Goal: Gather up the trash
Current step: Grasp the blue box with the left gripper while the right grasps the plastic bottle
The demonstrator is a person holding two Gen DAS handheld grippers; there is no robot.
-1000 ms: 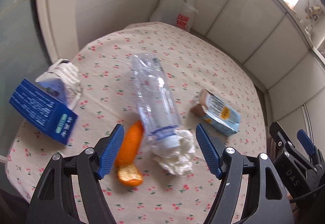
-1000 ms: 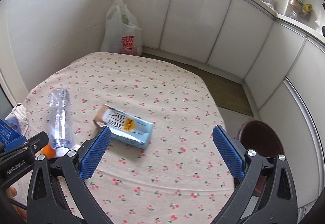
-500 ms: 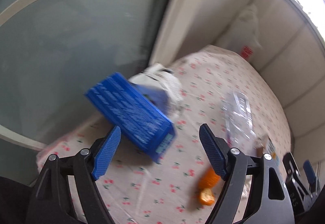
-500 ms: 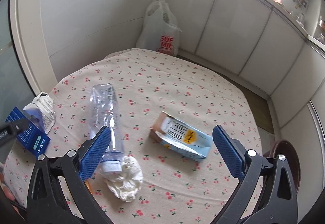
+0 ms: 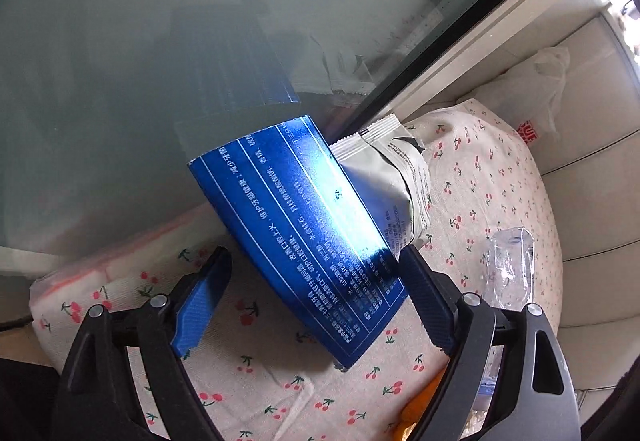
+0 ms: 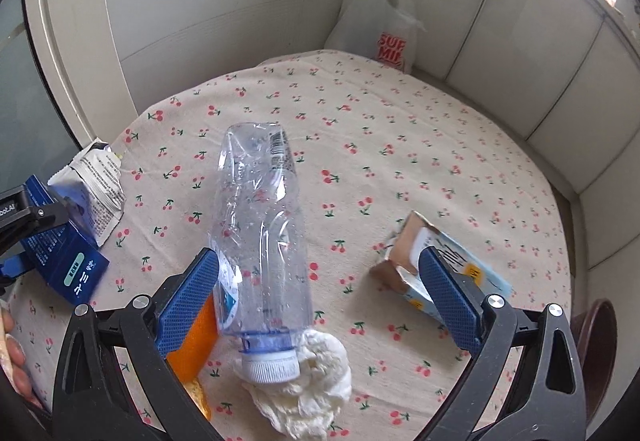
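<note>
A blue box (image 5: 296, 225) lies on the cherry-print table (image 5: 500, 169), leaning on a silver wrapper (image 5: 388, 177). My left gripper (image 5: 316, 281) straddles the box's near end. Its jaws are opening, and the left pad stands apart from the box. In the right wrist view a crushed clear bottle (image 6: 260, 233) lies cap toward me between the fingers of my open right gripper (image 6: 318, 261), close to the left finger. A crumpled tissue (image 6: 308, 389) sits at the cap. Orange peel (image 6: 192, 337) lies left of the bottle. A small carton (image 6: 440, 265) is partly behind the right finger.
A white plastic bag (image 6: 380, 21) stands beyond the table's far edge against the wall. A frosted glass panel (image 5: 160, 41) rises just behind the blue box. A dark round object (image 6: 596, 341) sits off the table's right edge. A person's fingers (image 6: 12, 353) show at the left.
The left gripper swung left from the bottle and peel to the blue box and dropped close over it. The right gripper shifted left from the carton to the bottle and sank.
</note>
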